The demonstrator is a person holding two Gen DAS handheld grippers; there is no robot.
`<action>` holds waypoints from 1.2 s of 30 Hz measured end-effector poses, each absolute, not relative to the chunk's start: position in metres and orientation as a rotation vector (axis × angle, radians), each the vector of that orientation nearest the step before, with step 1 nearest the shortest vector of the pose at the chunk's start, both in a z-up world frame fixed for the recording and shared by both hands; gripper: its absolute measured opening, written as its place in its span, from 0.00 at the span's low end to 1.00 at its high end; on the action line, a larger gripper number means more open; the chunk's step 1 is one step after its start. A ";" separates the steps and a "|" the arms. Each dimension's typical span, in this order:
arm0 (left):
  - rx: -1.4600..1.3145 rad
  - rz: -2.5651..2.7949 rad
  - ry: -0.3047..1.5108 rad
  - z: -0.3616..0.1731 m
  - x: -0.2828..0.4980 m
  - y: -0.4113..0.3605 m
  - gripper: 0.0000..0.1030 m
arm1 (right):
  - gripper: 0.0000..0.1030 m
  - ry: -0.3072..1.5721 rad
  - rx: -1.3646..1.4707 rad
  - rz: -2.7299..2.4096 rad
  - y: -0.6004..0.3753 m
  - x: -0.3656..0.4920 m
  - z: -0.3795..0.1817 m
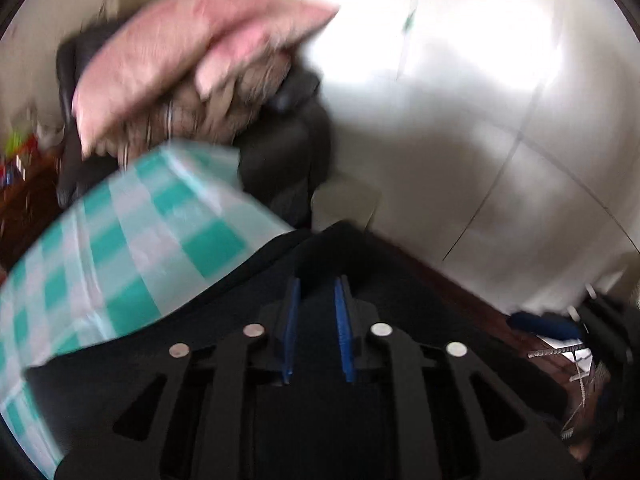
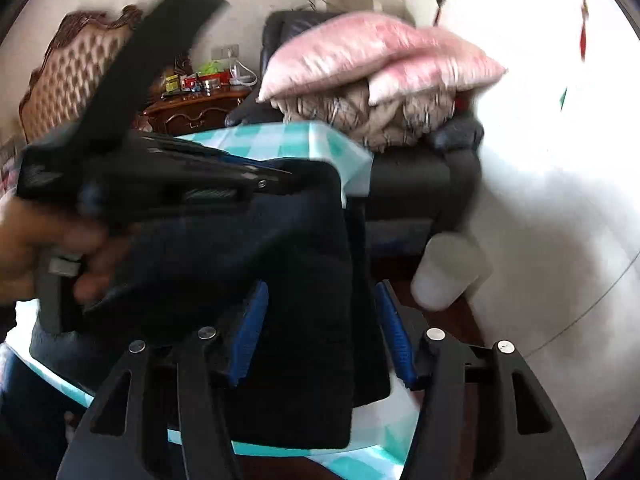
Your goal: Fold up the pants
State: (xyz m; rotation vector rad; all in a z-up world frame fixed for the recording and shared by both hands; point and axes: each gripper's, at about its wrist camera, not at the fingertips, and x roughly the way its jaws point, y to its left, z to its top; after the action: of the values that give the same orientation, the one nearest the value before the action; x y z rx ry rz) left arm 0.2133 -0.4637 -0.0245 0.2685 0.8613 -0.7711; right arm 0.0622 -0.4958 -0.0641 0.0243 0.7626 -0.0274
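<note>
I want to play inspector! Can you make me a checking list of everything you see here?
Surface: table under a teal checked cloth.
Job's things: dark pants lying folded on it.
Clutter: white cup on the floor beyond the table.
Grippers: left gripper narrowly parted with pants cloth between its fingers, grip unclear; right gripper open, straddling the pants.
Cables: nothing seen.
Surroundings: pink pillows on a dark armchair; blurry.

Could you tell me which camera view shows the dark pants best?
The right wrist view: the pants show as a folded dark stack on the checkered tablecloth, edges visible. The left wrist view shows only a blurred dark expanse beneath the left hand-held gripper.
</note>
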 end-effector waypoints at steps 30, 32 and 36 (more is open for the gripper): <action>0.063 -0.582 0.845 -0.015 0.091 -0.312 0.31 | 0.60 0.783 0.085 -0.100 -0.494 0.061 -0.079; 0.100 -0.570 0.825 -0.020 0.073 -0.311 0.31 | 0.60 0.783 0.078 -0.103 -0.494 0.061 -0.079; 0.127 -0.558 0.812 -0.041 0.057 -0.310 0.31 | 0.61 0.784 0.067 -0.110 -0.491 0.059 -0.079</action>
State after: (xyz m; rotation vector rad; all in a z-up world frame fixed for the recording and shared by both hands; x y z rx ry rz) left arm 0.0570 -0.3097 -0.0409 0.1265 0.8119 -0.5584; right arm 0.0594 -0.4909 -0.0793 0.0668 0.7842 -0.1098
